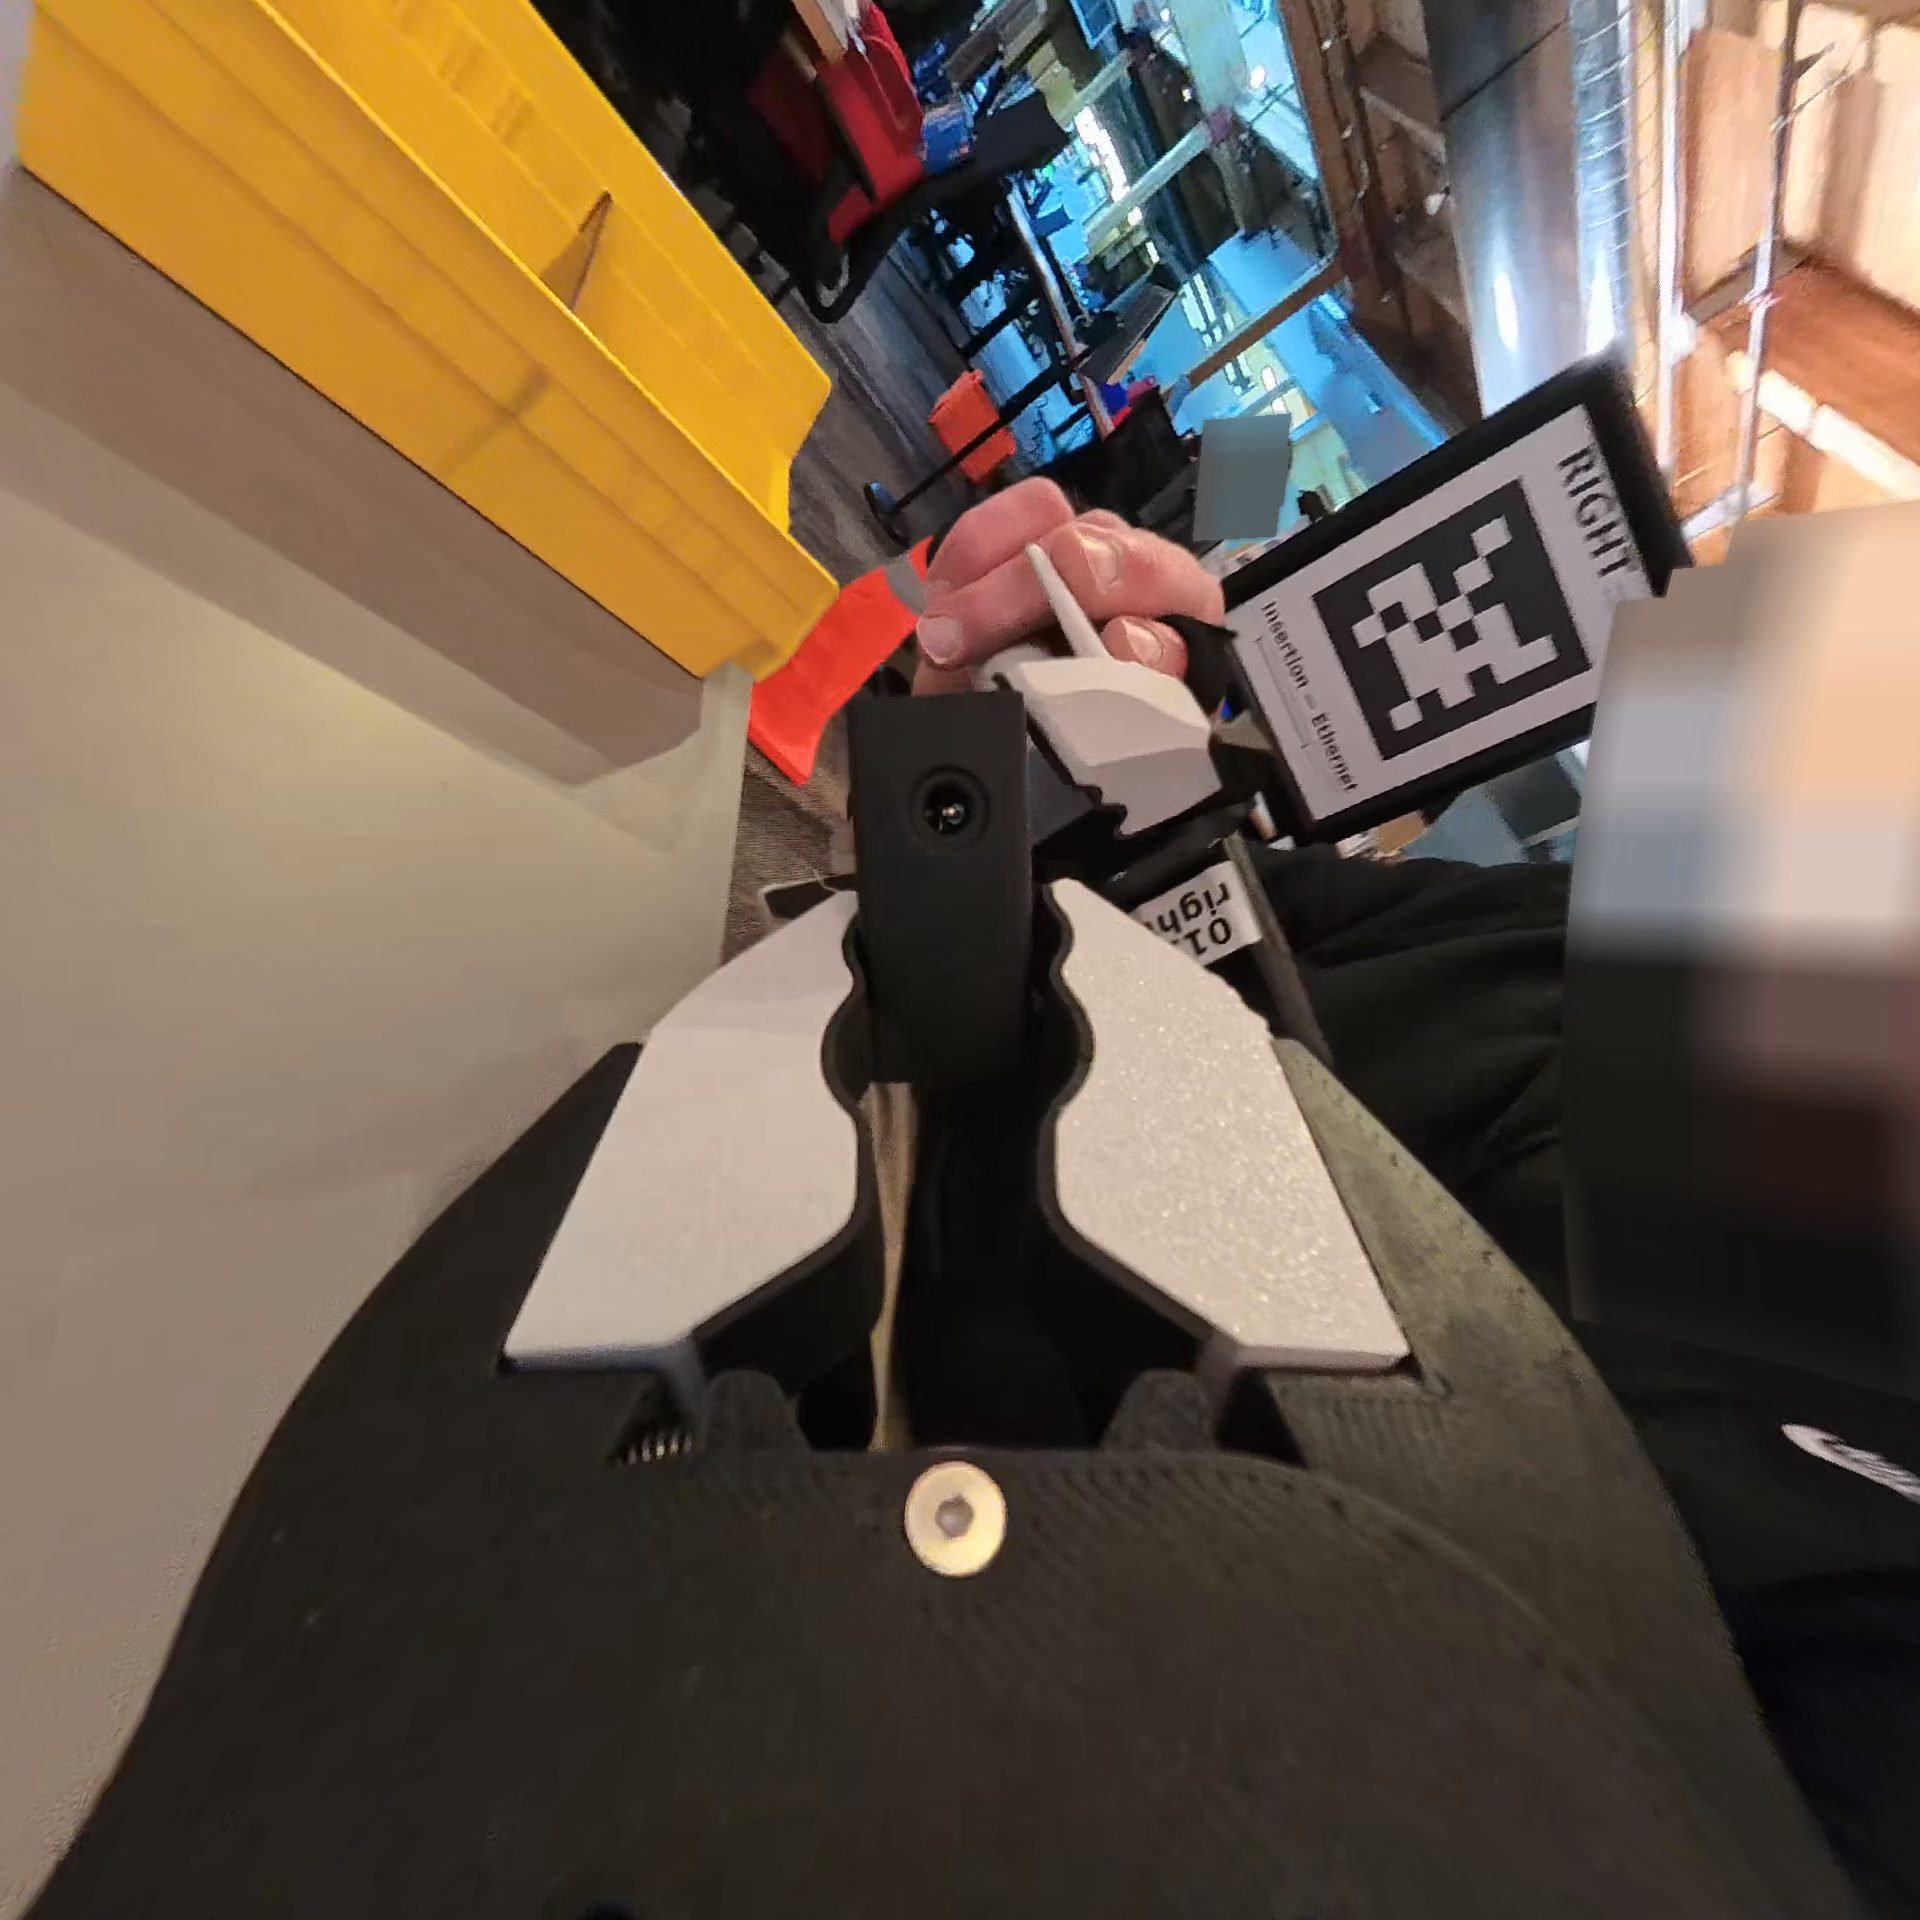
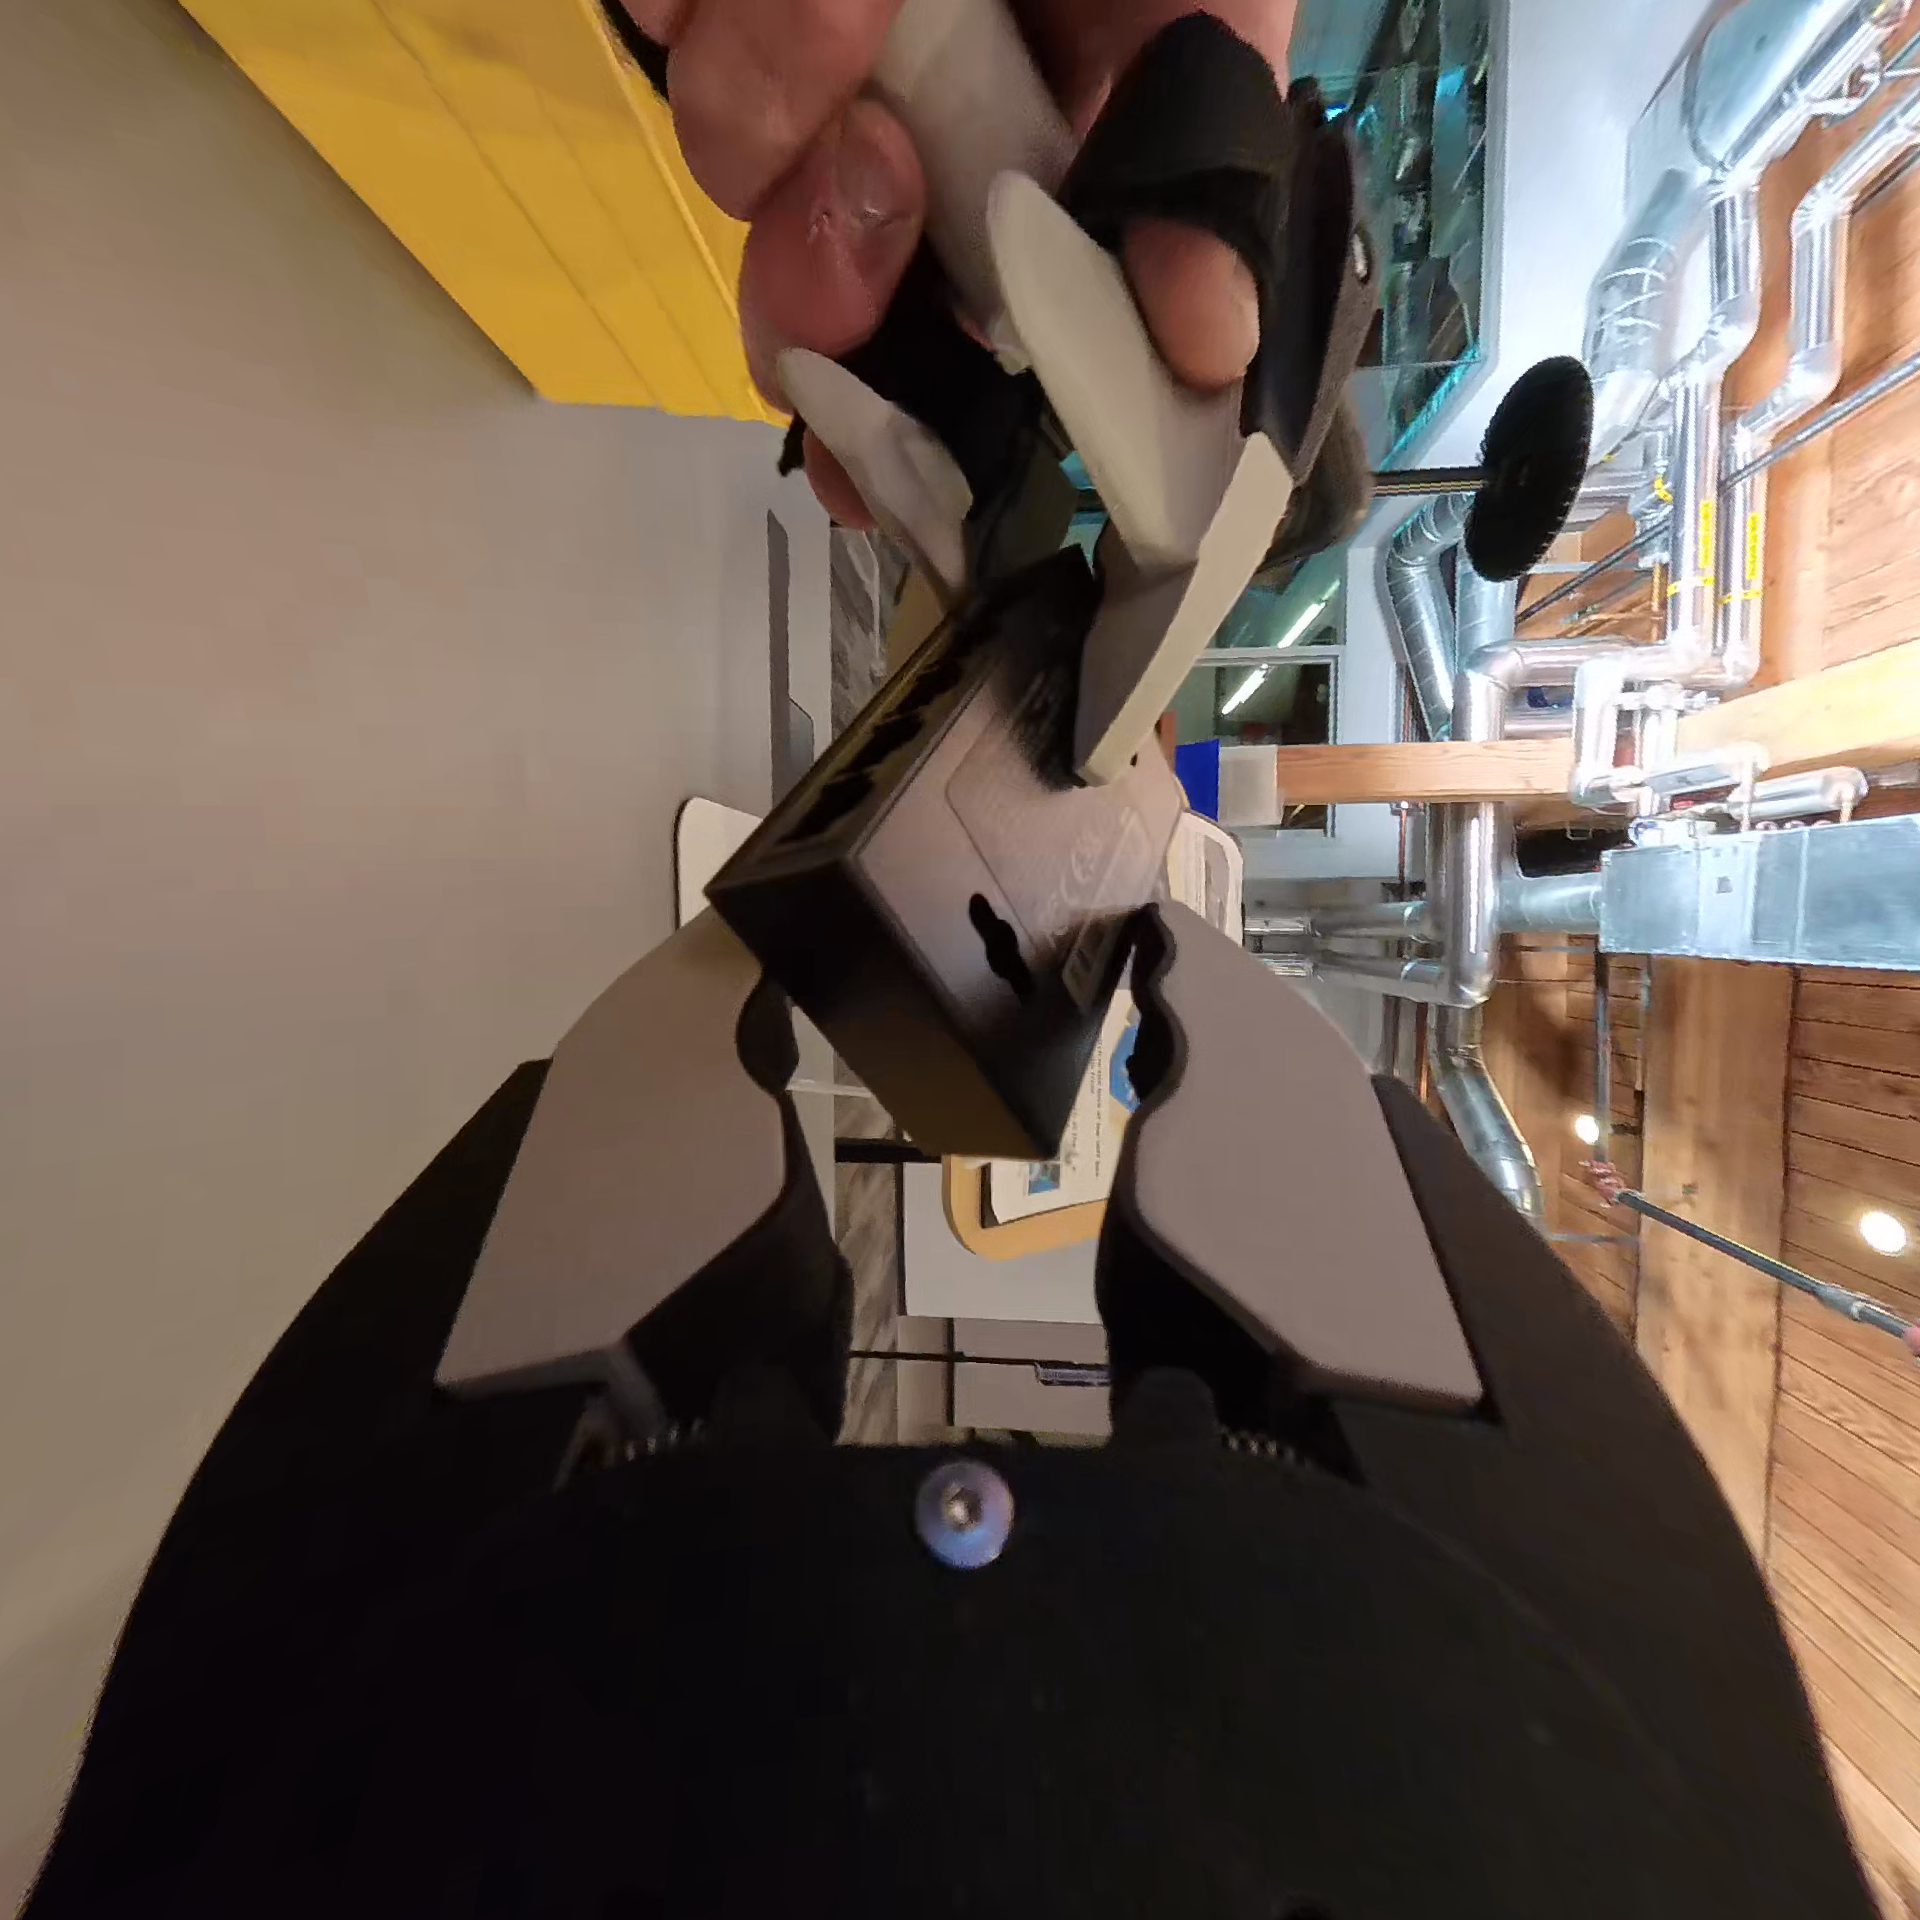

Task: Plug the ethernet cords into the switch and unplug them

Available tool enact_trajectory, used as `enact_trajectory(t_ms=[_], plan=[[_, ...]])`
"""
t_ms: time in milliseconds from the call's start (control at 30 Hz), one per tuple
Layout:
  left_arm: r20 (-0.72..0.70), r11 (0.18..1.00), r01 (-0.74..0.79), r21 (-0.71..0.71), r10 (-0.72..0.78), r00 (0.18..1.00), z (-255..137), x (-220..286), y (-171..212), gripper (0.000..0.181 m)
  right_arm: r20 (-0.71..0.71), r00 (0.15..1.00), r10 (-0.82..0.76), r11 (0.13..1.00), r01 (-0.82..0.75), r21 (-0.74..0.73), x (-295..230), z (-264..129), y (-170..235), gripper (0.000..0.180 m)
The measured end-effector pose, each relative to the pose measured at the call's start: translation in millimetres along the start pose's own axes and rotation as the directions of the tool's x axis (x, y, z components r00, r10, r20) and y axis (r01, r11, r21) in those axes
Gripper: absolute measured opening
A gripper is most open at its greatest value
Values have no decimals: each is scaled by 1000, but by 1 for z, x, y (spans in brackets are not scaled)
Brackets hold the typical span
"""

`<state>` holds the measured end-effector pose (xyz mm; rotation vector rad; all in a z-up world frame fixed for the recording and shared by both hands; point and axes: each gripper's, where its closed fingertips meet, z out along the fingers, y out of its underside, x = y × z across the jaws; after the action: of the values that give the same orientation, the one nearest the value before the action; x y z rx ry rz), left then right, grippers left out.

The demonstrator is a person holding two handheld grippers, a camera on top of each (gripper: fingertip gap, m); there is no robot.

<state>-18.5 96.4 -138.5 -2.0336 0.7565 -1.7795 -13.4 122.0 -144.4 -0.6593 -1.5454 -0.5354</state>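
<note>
Yellow bins (image 1: 416, 312) are sitting at the far edge of the desk (image 1: 208, 935). I'm holding the switch (image 2: 935, 935) in the air. My left gripper (image 1: 940, 935) is clamping one end. My right gripper (image 2: 940, 966) is straddling the other; can't tell if it's pinching. No cords are showing, so I judge plugging and unplugging are still ahead.

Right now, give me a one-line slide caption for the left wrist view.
Left tongs clamp a small black rectangular switch end-on, round socket facing the camera, yellow plastic bins behind.

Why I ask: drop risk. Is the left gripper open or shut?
Shut on the switch: both fingers of the left gripper press the black box's sides, no gap.
</note>
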Motion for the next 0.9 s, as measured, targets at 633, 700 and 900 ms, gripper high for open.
enact_trajectory(t_ms=[633,700,900], plan=[[630,846,-525,-91,457,628,0,-23,-16,114,85,959,271,942,-246,-227,-1,0,41,29],[655,822,-554,-130,491,575,8,-25,-15,115,91,962,256,944,-229,-236,-2,1,37,29],[596,850,-523,-58,450,665,22,-26,-13,106,80,978,193,960,-171,-220,-4,2,20,30]])
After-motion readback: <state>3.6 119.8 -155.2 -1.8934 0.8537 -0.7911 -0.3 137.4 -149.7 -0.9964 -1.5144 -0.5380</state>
